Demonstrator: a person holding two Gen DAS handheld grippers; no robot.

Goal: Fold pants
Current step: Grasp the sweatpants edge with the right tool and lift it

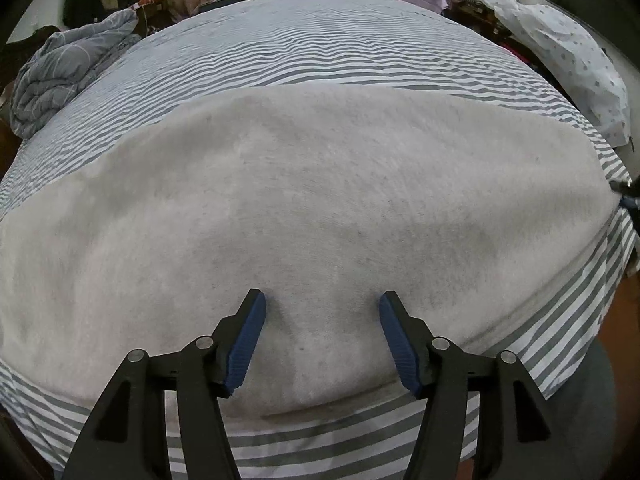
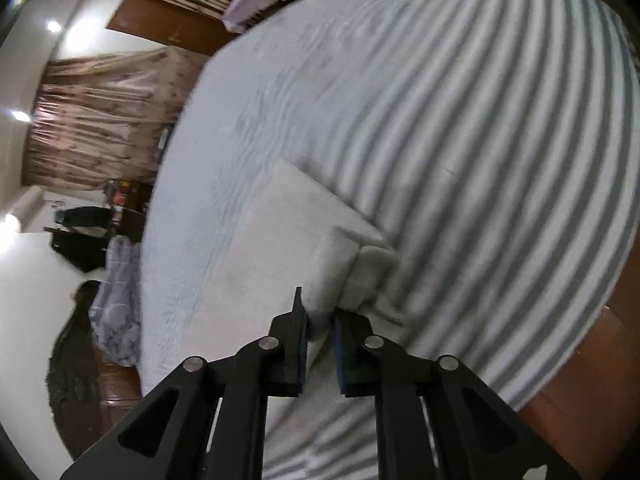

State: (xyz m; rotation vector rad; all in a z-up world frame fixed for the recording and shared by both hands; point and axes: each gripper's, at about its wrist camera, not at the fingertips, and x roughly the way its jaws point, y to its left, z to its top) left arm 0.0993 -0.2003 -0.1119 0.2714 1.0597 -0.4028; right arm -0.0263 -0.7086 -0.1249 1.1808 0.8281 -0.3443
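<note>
Your left gripper [image 1: 322, 300] tilts steeply down over the near edge of the pants [image 1: 312, 208], jaws spread apart, blue pads [image 1: 245, 344] resting on the fabric without pinching it. Your right gripper [image 2: 320, 314] angles down at the pants' [image 2: 280, 248] end, jaws nearly together with a fold of pale cloth between them; blur hides how firmly they press. The pants lie flat across the striped bedsheet [image 1: 320, 56]. Farther off, a rumpled grey quilt [image 1: 68, 68] sits at the left bed edge, a dotted pillow [image 1: 568, 60] at the right, and curtains [image 2: 104, 116] beyond.
</note>
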